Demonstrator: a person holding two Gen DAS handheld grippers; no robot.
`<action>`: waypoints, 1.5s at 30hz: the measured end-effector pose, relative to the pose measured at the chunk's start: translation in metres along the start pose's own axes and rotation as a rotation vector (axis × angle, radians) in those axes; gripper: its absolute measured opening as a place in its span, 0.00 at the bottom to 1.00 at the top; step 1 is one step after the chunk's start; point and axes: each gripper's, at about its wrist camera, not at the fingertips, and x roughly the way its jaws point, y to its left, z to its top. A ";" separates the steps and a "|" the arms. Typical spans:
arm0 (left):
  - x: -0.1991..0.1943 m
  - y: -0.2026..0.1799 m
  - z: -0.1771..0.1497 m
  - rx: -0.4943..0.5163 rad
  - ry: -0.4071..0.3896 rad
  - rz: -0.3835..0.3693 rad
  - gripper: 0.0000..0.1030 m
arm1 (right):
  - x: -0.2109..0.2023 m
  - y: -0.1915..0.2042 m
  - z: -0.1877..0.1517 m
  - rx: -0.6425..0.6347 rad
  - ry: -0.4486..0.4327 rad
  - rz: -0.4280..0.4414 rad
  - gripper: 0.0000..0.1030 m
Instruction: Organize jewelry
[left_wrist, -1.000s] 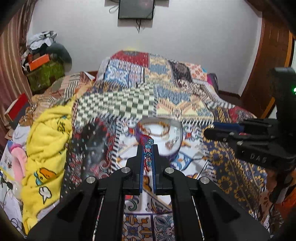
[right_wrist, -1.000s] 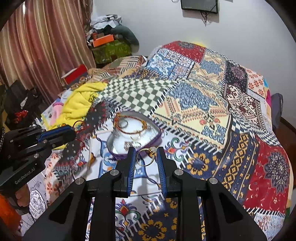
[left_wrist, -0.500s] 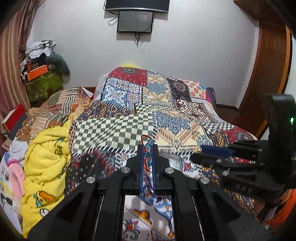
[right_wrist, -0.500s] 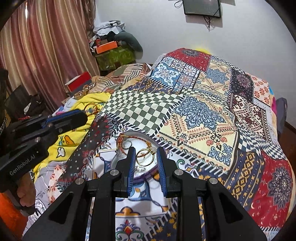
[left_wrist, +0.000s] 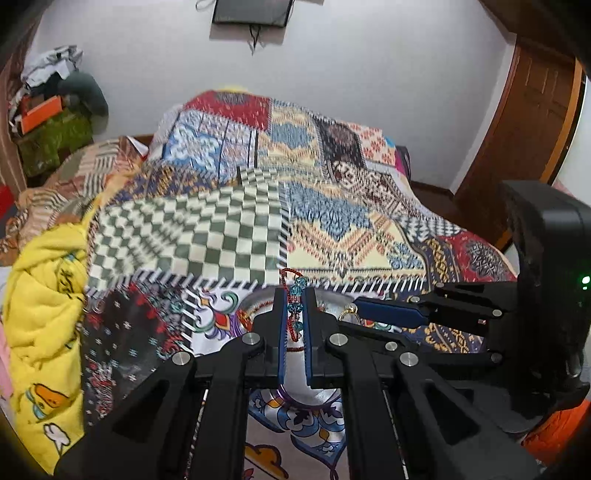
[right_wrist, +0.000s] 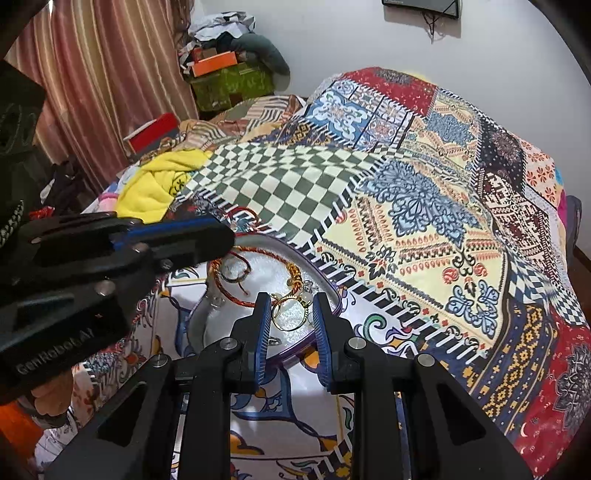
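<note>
My left gripper is shut on a red cord bracelet with teal beads, held just above a silver tray with a purple rim on the bed. My right gripper is shut on a gold ring over the near part of the tray. Inside the tray lies a twisted red-orange bracelet with other small pieces. In the left wrist view, the right gripper is close on the right with the gold ring. In the right wrist view, the left gripper hangs over the tray's left side.
A patchwork bedspread covers the bed. A yellow blanket is bunched at its left edge. Boxes and clothes are piled by the curtain. A wooden door stands to the right.
Both grippers have come down and closed in over the tray, each still holding its piece. The two grippers now sit much nearer to each other.
</note>
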 end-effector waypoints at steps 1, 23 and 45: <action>0.003 0.001 -0.001 -0.004 0.008 -0.003 0.05 | 0.001 0.000 0.000 0.000 0.002 0.001 0.20; 0.004 0.011 -0.003 -0.031 0.034 -0.004 0.09 | 0.007 0.001 0.005 -0.032 -0.004 -0.050 0.21; -0.102 -0.005 0.006 -0.036 -0.130 0.069 0.22 | -0.087 0.027 0.012 -0.023 -0.153 -0.099 0.32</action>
